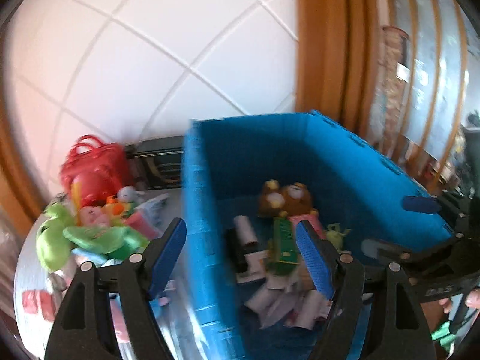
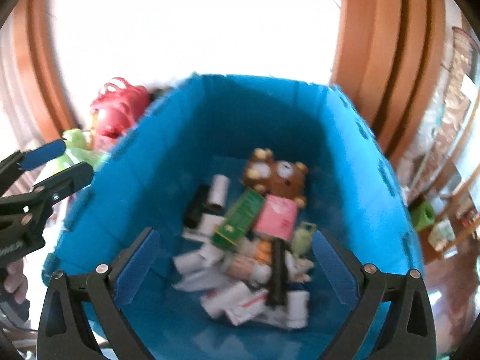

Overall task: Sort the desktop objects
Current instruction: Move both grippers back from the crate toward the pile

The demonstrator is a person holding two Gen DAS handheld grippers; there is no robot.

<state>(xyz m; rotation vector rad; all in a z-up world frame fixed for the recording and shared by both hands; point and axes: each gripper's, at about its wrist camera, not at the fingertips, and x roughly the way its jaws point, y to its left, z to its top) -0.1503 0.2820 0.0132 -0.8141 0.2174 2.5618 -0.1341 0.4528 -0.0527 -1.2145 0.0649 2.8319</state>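
We hold the left gripper (image 1: 240,252) with its jaws spread wide and nothing between them; its fingers straddle the near-left wall of the blue bin (image 1: 198,210), one pad outside over the surface (image 1: 27,273), one inside over the contents. That stance reads as a hand between drop-off and next pick.

The right gripper (image 2: 234,267) is likewise open and empty, poised above the bin's interior. We judge it has nothing left to release there.

Inside the bin lie the sorted items: a brown plush bear (image 2: 279,177), a green box (image 2: 240,222) leaning across a pink box (image 2: 277,216), a white roll (image 2: 219,192), a black object beside it, and crumpled white packets toward the near wall. They overlap loosely, as dropped things do.

Outside, against the bin's left wall, the unsorted pile remains on the surface: a green plush toy (image 1: 60,237), small pink and orange figures, and a red bag (image 1: 96,165) behind them. The left gripper stands nearer this pile, so we judge it the natural hand for the next pick.
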